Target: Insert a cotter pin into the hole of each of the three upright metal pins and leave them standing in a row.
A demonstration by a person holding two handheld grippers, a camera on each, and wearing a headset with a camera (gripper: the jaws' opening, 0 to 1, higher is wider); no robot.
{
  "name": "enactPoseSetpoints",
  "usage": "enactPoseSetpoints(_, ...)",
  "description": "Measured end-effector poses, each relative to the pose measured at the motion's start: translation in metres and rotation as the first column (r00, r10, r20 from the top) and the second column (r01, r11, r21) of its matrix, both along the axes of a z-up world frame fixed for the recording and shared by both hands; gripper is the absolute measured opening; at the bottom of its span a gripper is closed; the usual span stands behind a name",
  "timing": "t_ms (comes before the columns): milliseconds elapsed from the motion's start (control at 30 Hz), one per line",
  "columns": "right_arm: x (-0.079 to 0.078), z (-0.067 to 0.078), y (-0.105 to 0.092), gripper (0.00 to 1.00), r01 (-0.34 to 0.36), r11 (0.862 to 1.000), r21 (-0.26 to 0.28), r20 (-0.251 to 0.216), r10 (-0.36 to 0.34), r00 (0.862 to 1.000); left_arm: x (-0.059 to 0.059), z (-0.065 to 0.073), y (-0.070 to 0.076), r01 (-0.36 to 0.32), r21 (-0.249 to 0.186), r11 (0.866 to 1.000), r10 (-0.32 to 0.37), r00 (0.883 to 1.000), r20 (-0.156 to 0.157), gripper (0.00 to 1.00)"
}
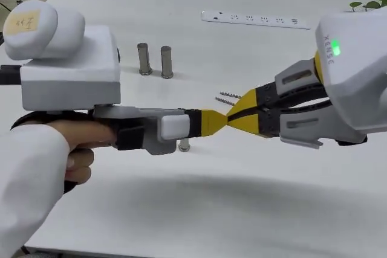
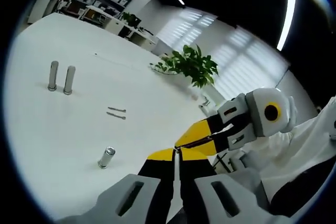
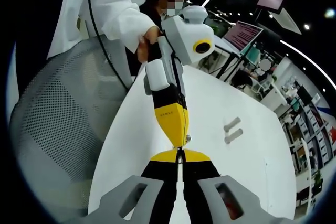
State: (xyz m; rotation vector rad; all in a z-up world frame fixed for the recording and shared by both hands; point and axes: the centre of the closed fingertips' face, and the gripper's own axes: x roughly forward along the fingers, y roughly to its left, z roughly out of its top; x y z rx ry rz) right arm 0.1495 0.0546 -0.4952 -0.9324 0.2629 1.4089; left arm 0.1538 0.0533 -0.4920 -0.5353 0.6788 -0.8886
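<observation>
The head view looks forward and down from close above the white table (image 1: 242,209), where the left gripper (image 1: 214,122) and right gripper (image 1: 243,115) meet tip to tip at mid-frame. The left gripper view looks low across the table along its jaws, facing the right gripper close up. The right gripper view faces the opposite way, toward the person (image 3: 110,14); all three views share the meeting tips and the two upright pins (image 1: 144,58).

Left gripper (image 1: 216,122) and right gripper (image 1: 237,115), jaws closed, meet tip-to-tip.
</observation>
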Motion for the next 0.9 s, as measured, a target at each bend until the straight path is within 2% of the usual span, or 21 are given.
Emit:
enactPoseSetpoints(133, -0.001, -0.001, 0.001, 0.00, -0.017, 1.000, 0.003, 0.015, 0.017, 1.000, -0.001, 0.000, 0.001, 0.008, 0.016, 1.000, -0.009, 1.000, 0.018, 0.00)
enactPoseSetpoints(233, -0.003, -0.002, 0.003, 0.00, -0.023, 1.000, 0.007, 0.005, 0.023, 1.000, -0.003, -0.002, 0.002, 0.016, 0.018, 1.000, -0.016, 1.000, 0.016, 0.00)
enactPoseSetpoints(300, -0.002, -0.003, 0.004, 0.00, -0.015, 1.000, 0.014, -0.003, 0.015, 1.000, -0.005, -0.003, 0.003, 0.021, 0.010, 1.000, -0.021, 1.000, 0.004, 0.00)
enactPoseSetpoints(400, -0.002, -0.004, 0.004, 0.14, -0.010, 1.000, 0.013, -0.006, 0.010, 1.000, -0.007, -0.003, 0.003, 0.031, 0.023, 0.999, -0.031, 0.999, 0.024, 0.00)
enactPoseSetpoints(500, -0.005, -0.004, 0.004, 0.17, 0.005, 0.999, 0.036, -0.073, -0.002, 0.997, -0.009, -0.002, 0.004, 0.042, 0.037, 0.998, -0.044, 0.998, 0.047, 0.00)
enactPoseSetpoints(600, -0.003, -0.008, 0.000, 0.20, 0.038, 0.998, 0.044, -0.132, -0.032, 0.991, -0.012, 0.002, 0.005, 0.071, 0.064, 0.995, -0.078, 0.991, 0.104, 0.00)
enactPoseSetpoints(633, -0.003, -0.009, -0.001, 0.20, 0.052, 0.998, 0.047, -0.166, -0.044, 0.985, -0.013, 0.003, 0.005, 0.078, 0.070, 0.994, -0.086, 0.990, 0.112, 0.00)
enactPoseSetpoints(667, -0.005, -0.009, -0.002, 0.21, 0.070, 0.996, 0.063, -0.214, -0.055, 0.975, -0.014, 0.005, 0.005, 0.093, 0.083, 0.992, -0.104, 0.985, 0.140, 0.00)
enactPoseSetpoints(700, -0.005, -0.009, -0.002, 0.21, 0.078, 0.994, 0.074, -0.240, -0.058, 0.969, -0.014, 0.007, 0.006, 0.100, 0.094, 0.990, -0.115, 0.980, 0.164, 0.00)
enactPoseSetpoints(767, -0.008, -0.007, -0.003, 0.21, 0.095, 0.990, 0.101, -0.312, -0.059, 0.948, -0.017, 0.010, 0.006, 0.117, 0.105, 0.988, -0.135, 0.972, 0.192, 0.00)
enactPoseSetpoints(800, -0.008, -0.007, -0.006, 0.21, 0.103, 0.988, 0.116, -0.349, -0.057, 0.936, -0.018, 0.012, 0.007, 0.129, 0.120, 0.984, -0.152, 0.965, 0.215, 0.00)
enactPoseSetpoints(833, -0.008, -0.004, -0.004, 0.21, 0.109, 0.985, 0.134, -0.363, -0.053, 0.930, -0.019, 0.014, 0.007, 0.138, 0.125, 0.983, -0.164, 0.959, 0.230, 0.00)
enactPoseSetpoints(900, -0.014, -0.001, -0.002, 0.19, 0.117, 0.981, 0.157, -0.444, -0.036, 0.895, -0.021, 0.019, 0.008, 0.150, 0.131, 0.980, -0.180, 0.950, 0.256, 0.00)
